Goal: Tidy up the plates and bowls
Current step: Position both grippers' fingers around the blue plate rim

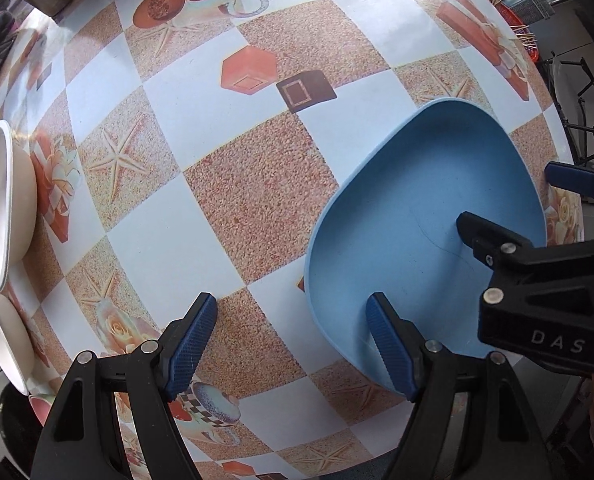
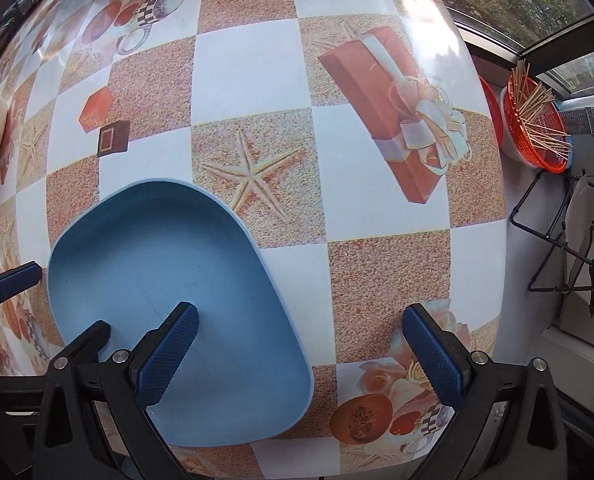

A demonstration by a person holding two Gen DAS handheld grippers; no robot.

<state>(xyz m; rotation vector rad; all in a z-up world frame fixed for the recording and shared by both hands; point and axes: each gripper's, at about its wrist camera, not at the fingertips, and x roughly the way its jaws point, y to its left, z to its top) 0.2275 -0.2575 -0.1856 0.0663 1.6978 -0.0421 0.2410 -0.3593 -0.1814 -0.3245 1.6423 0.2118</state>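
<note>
The left gripper [image 1: 291, 344] stands wide open, holding nothing: its left blue pad hangs over the tablecloth [image 1: 253, 200], its right pad over the near inside edge of the blue plate [image 1: 409, 216]. Whether that pad touches the plate cannot be told. The right gripper [image 2: 311, 354] is spread wide as well and grips nothing; its left pad sits over the plate's [image 2: 169, 276] interior, its right pad over the cloth beside the plate's right rim.

The plate is a matte sky-blue dish of rounded-triangle outline with a shallow raised rim, its basin bare apart from a few faint hair-thin marks. It lies flat on the table near the front edge, between the two grippers' lines of sight.

Both tools reach in low from the near side and point across the table, nearly side by side. In the left wrist view, the right gripper's [image 1: 509, 200] black body, lettered "DAS", crosses in from the right, one finger over the plate and one past its far rim.

Two white bowls [image 1: 1, 204] stand at the table's left edge, well apart from the plate. Off the right side, an orange basket [image 2: 537, 128] holds wooden sticks.
</note>
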